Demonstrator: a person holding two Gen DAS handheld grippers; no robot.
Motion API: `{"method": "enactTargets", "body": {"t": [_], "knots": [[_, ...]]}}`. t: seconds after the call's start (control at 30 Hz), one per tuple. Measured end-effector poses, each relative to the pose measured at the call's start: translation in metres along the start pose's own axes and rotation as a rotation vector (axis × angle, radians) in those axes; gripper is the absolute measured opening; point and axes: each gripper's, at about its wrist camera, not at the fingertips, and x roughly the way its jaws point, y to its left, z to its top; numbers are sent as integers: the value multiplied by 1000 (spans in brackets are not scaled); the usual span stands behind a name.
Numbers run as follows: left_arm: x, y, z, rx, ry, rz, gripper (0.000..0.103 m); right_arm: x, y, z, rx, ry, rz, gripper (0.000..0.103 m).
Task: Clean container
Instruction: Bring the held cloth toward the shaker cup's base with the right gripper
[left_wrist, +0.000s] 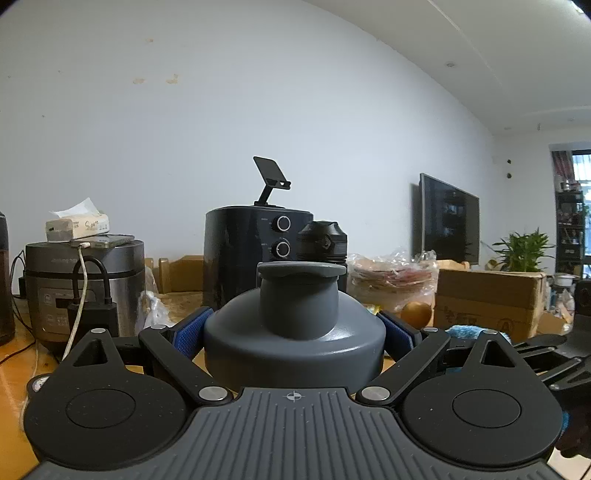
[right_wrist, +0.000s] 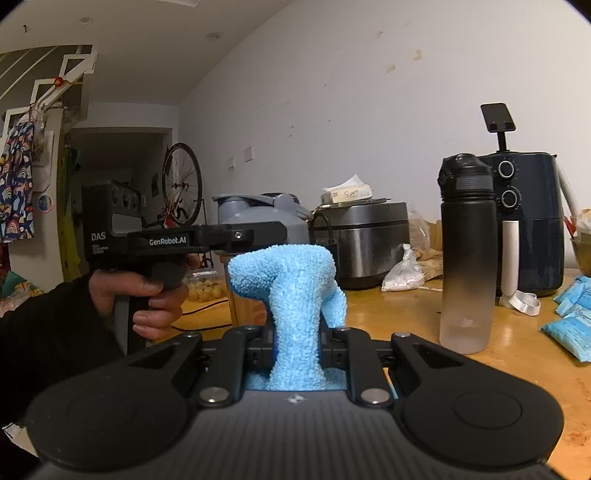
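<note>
A container with a grey domed lid (left_wrist: 299, 295) stands upright between the blue pads (left_wrist: 190, 334) of my left gripper (left_wrist: 293, 334), which is shut on it just below the lid. In the right wrist view a hand holds that left gripper (right_wrist: 255, 234) at the left, clamped on the container (right_wrist: 258, 212), whose clear lower body is partly hidden. My right gripper (right_wrist: 295, 339) is shut on a light blue fluffy cloth (right_wrist: 291, 280), which sticks up and flops over close in front of the container. The same cloth (left_wrist: 461, 329) peeks in at the right of the left wrist view.
On the wooden table (right_wrist: 517, 369) stand a black-to-frosted water bottle (right_wrist: 467, 258), a dark air fryer (right_wrist: 528, 229) and a steel rice cooker (right_wrist: 369, 243). Blue packets (right_wrist: 569, 325) lie at the right, a white bag (right_wrist: 402, 273) behind. A cardboard box (left_wrist: 487, 299) sits far right.
</note>
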Motion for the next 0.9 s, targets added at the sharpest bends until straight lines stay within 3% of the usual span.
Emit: {"method": "enactTargets", "body": {"t": [0.9], "knots": [[1, 3, 1, -9, 16, -16, 95, 46, 4, 12, -51, 30, 96, 13]]}}
